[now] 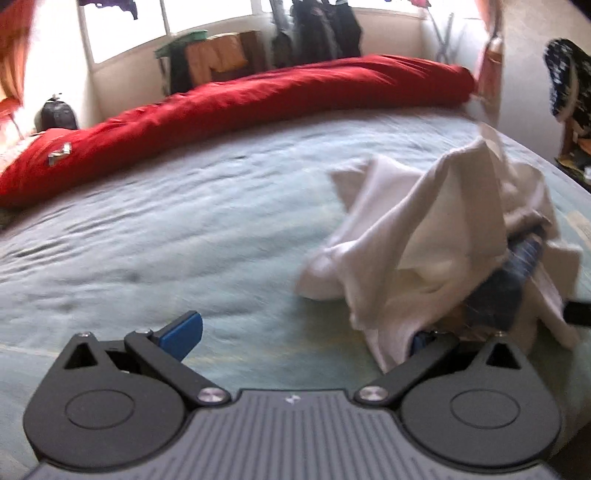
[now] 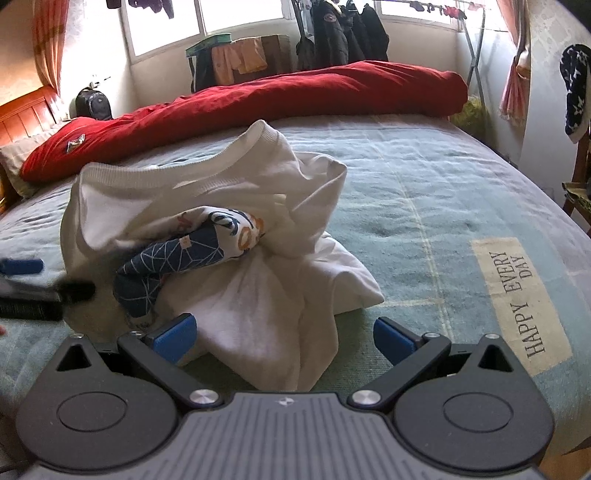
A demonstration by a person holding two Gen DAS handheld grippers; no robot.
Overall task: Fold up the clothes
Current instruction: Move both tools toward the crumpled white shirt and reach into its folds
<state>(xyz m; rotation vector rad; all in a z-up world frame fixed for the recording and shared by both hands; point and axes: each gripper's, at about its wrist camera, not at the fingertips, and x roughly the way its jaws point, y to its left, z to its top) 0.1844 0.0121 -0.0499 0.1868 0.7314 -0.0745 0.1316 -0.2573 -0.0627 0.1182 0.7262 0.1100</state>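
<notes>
A white sweatshirt [image 2: 236, 192] with a navy and orange print lies crumpled in a heap on the pale green bedspread [image 2: 424, 192]; its ribbed collar stands up at the top. My right gripper [image 2: 284, 338] is open, and a low fold of the white cloth lies between its blue fingers [image 2: 175, 338]. In the left wrist view the same sweatshirt [image 1: 424, 229] is at the right. My left gripper [image 1: 301, 338] is open beside it; its left finger is over bare bedspread [image 1: 166, 229] and its right finger is mostly hidden under the cloth's edge.
A long red duvet [image 2: 295, 96] lies rolled along the far side of the bed. Beyond it are a clothes rack with dark jackets [image 2: 343, 33], a window and a black backpack [image 2: 92, 103]. A "HAPPY EVERY DAY" label [image 2: 524, 302] marks the bedspread at the right.
</notes>
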